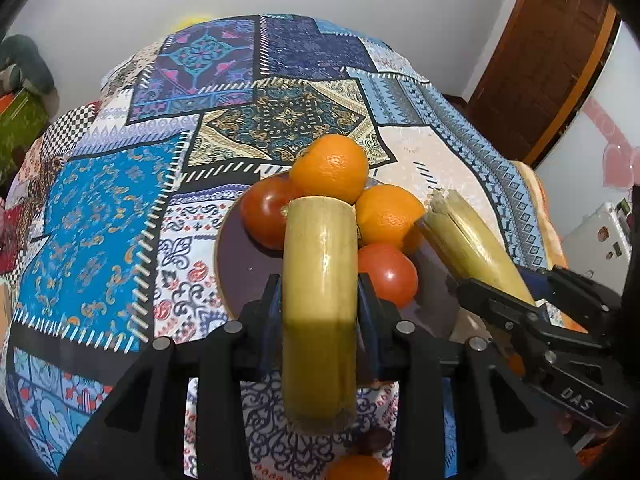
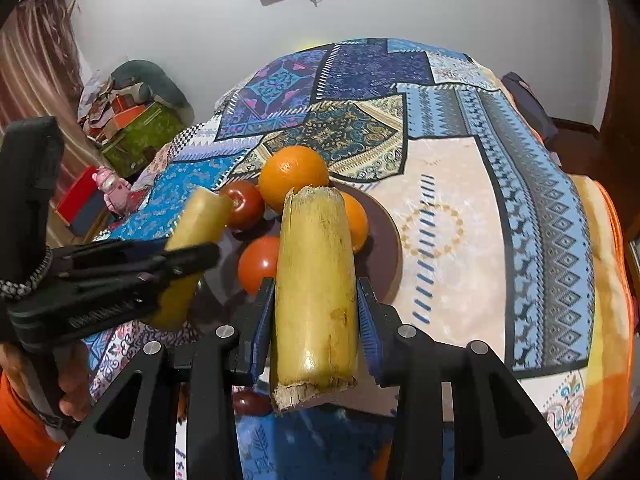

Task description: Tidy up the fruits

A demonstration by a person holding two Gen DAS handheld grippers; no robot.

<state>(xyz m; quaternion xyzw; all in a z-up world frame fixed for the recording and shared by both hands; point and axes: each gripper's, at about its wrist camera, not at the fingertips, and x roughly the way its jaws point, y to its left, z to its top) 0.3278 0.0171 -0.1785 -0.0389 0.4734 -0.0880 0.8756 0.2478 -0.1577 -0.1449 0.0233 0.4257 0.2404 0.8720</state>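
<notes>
My left gripper (image 1: 320, 292) is shut on a yellow sugarcane piece (image 1: 320, 292) and holds it over the near edge of a dark brown plate (image 1: 240, 256). On the plate lie two oranges (image 1: 330, 168) and two tomatoes (image 1: 266, 218). My right gripper (image 2: 316, 304) is shut on a second sugarcane piece (image 2: 316, 280), also above the plate (image 2: 384, 252). In the left wrist view the right gripper (image 1: 520, 304) shows at the right with its cane (image 1: 468, 240). In the right wrist view the left gripper (image 2: 160, 268) shows at the left with its cane (image 2: 200, 220).
The plate sits on a bed with a patchwork blanket (image 1: 100, 208). An orange (image 1: 356, 468) and a dark fruit (image 1: 374, 440) lie near me below the left gripper. Boxes and clutter (image 2: 136, 132) stand by the wall at the left. A wooden door (image 1: 540, 60) is at the right.
</notes>
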